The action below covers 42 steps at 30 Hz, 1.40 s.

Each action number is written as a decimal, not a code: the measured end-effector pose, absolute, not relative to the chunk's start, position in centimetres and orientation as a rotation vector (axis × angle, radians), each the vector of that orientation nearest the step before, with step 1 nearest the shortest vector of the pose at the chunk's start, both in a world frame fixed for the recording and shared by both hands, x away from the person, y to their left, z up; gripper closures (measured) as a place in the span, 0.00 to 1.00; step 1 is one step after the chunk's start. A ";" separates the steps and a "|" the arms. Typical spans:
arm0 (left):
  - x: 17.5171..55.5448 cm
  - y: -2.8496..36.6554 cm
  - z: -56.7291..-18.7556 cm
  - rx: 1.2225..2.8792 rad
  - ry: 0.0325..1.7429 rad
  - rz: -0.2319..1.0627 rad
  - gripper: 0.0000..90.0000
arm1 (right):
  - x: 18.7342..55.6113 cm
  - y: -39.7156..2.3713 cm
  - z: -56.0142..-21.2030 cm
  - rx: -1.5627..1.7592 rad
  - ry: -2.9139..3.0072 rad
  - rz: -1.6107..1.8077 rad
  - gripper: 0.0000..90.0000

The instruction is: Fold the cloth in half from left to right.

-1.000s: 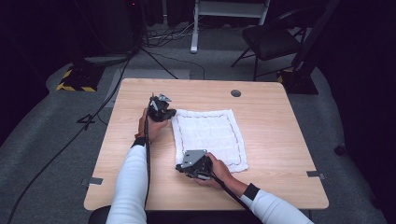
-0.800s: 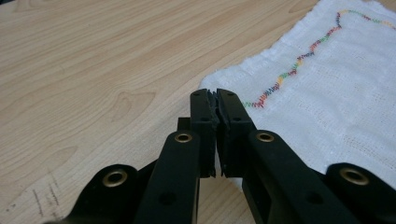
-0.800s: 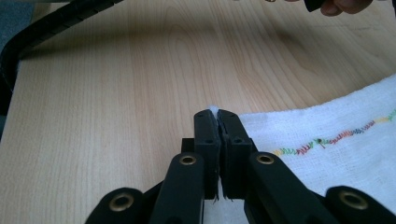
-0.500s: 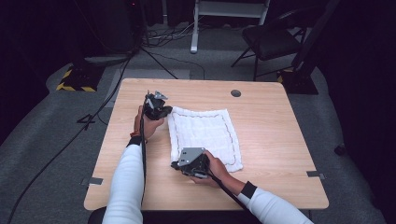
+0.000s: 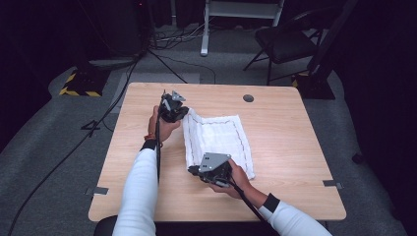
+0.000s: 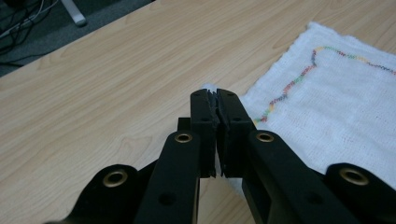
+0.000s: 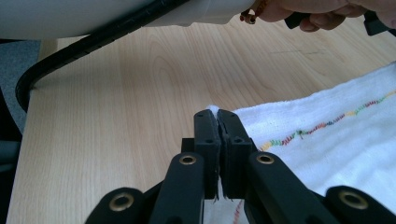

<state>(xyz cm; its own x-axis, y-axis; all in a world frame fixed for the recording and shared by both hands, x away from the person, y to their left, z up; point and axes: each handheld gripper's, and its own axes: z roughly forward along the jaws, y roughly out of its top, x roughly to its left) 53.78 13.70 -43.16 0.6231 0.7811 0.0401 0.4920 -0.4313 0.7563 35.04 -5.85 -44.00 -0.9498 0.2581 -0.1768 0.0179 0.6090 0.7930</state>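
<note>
A white cloth (image 5: 221, 140) with a coloured stitched border lies on the wooden table (image 5: 295, 147). My left gripper (image 5: 185, 114) is shut on the cloth's far left corner, and the left gripper view shows the fabric pinched between the closed jaws (image 6: 215, 100). My right gripper (image 5: 193, 170) is shut on the near left corner, the white cloth (image 7: 336, 140) trailing off to the right of its jaws (image 7: 215, 119). The cloth's left edge is raised off the table between the two grippers. The rest of the cloth (image 6: 336, 107) lies flat.
A round dark grommet (image 5: 248, 98) sits in the table's far right part. Bare wood stretches left of the cloth (image 5: 128, 147) and to its right. A chair (image 5: 285, 44) and cables (image 5: 98, 123) are on the floor beyond the table.
Both grippers have risen a little with the cloth's left corners in them, so the left edge lifts off the table.
</note>
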 end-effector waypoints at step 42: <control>56.5 -0.9 -43.9 2.227 0.842 0.500 0.96 | 35.4 -20.4 -43.7 0.578 2.472 1.181 0.97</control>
<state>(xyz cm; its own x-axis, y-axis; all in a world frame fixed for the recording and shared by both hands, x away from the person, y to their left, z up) 56.52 -0.92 -43.90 0.7151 0.6910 0.1056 0.4235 -0.5485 0.7209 35.38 -20.42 -43.71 -0.8593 0.4955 -0.1265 0.2128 0.5714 0.7926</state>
